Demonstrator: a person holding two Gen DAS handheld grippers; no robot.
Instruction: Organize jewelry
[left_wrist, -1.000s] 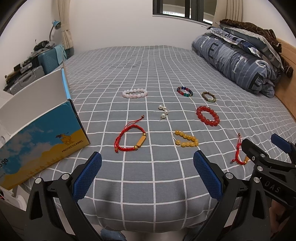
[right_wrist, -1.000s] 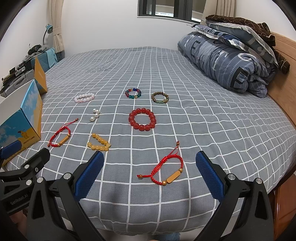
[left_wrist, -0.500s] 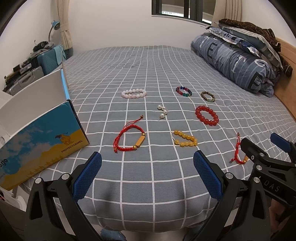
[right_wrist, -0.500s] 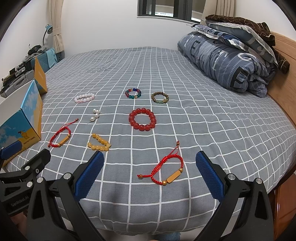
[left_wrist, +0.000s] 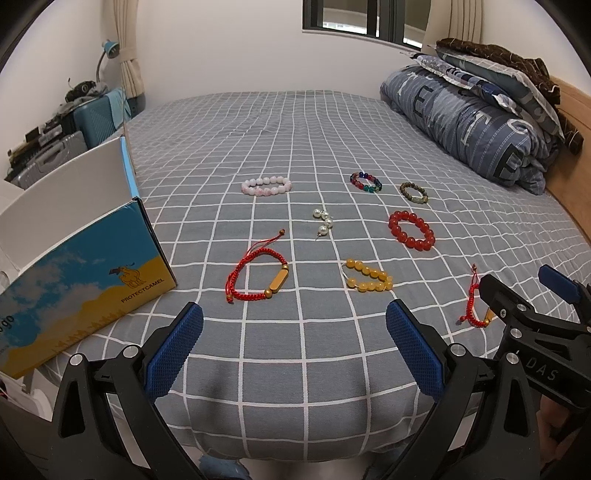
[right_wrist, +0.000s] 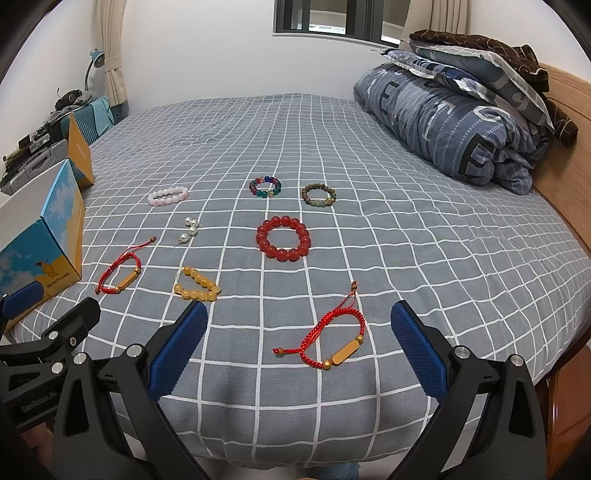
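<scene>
Red cord bracelet (right_wrist: 334, 334) lies flat on the checked bedspread (right_wrist: 406, 240) between the spread fingers of the right gripper (right_wrist: 299, 347), its gold bar's long axis running near-left to far-right. Left gripper (left_wrist: 293, 345), likewise spread, holds nothing. Both views match the earlier frames almost exactly.

Your bed sheet (left_wrist: 295, 147) is grey-blue with a white grid. On it you have a pale pink bead bracelet (left_wrist: 266, 185), a multicoloured bead bracelet (left_wrist: 365, 181), an olive-brown bead bracelet (left_wrist: 414, 193), a glossy red bead bracelet (left_wrist: 411, 230), amber-yellow beads (left_wrist: 368, 280), white pearls (left_wrist: 324, 220), and two red cord bracelets (left_wrist: 256, 276) (right_wrist: 332, 336) with gold bars. Your box (left_wrist: 85, 291) shows blue sky, white clouds and yellow sand. The folded quilt (right_wrist: 443, 125) is blue-grey with dark letters. Both gripper pads (left_wrist: 173, 354) (right_wrist: 177, 350) are blue on black frames.
</scene>
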